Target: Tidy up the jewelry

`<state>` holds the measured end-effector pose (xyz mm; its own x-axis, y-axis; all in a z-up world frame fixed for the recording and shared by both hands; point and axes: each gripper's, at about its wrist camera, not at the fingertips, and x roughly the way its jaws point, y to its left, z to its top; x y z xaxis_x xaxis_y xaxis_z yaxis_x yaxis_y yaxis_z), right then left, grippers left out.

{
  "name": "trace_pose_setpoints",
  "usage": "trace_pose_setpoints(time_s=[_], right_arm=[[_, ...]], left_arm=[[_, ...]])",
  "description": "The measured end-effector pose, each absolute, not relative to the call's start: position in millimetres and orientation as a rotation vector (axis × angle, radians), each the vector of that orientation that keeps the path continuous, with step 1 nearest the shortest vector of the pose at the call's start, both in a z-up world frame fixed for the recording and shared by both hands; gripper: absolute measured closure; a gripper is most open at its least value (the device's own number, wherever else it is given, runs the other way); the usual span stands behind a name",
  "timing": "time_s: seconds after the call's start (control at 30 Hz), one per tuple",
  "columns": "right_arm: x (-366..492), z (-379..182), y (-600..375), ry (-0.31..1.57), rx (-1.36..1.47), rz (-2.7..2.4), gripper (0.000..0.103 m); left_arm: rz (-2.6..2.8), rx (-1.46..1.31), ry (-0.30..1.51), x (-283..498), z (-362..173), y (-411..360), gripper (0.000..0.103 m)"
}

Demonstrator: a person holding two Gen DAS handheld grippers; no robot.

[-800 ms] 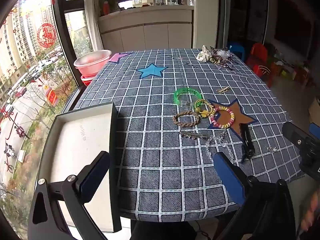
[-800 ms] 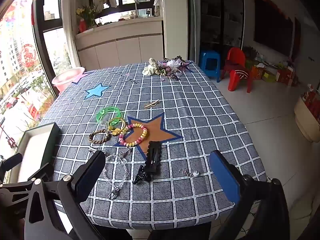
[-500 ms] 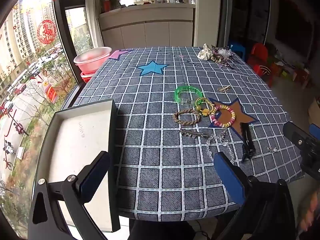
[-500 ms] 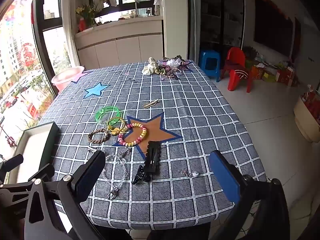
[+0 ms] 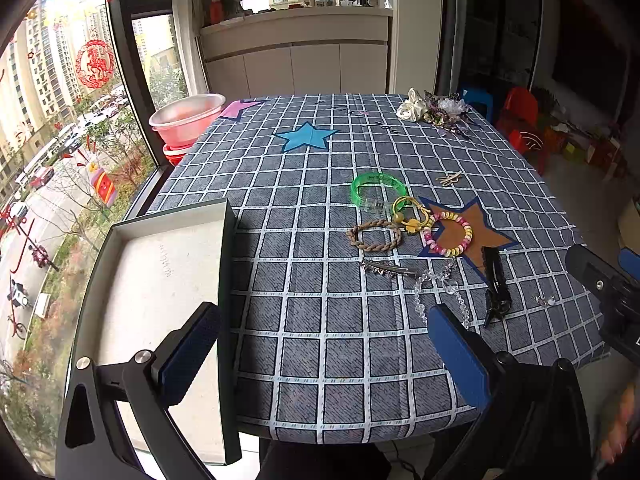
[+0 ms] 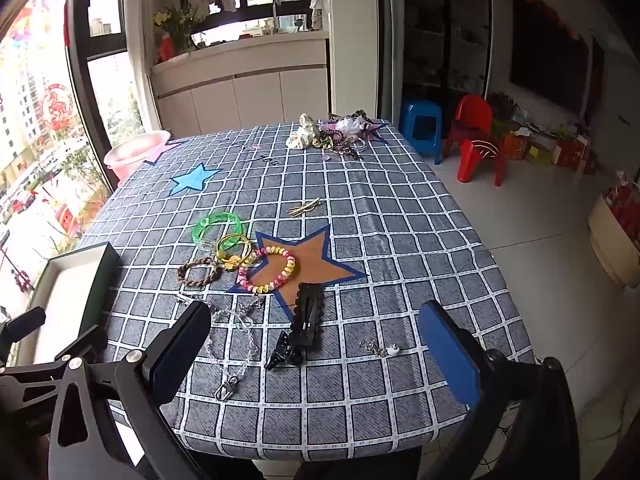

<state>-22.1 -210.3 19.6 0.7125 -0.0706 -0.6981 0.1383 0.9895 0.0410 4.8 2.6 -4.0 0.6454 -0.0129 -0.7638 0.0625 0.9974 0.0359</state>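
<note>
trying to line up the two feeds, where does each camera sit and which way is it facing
Left wrist: on the left gripper, tilted down over the table's near left; open fingers, the tray, the right gripper at the edge.
Right wrist: on the right gripper, tilted down further right; open fingers, black hair clip, the left gripper.
Shared: green bangle, tray, orange star.
</note>
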Motion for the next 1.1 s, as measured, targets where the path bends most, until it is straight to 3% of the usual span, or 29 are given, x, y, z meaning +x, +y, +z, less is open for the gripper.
trace_pose_setpoints(time_s=[1.1], right_arm=[[-19.4, 17.9, -210.4, 0.776, 0.093, -0.115, 0.000]], left_arm=[[-0.042, 0.060, 0.876, 6.4, -6.1, 0.6, 0.000]])
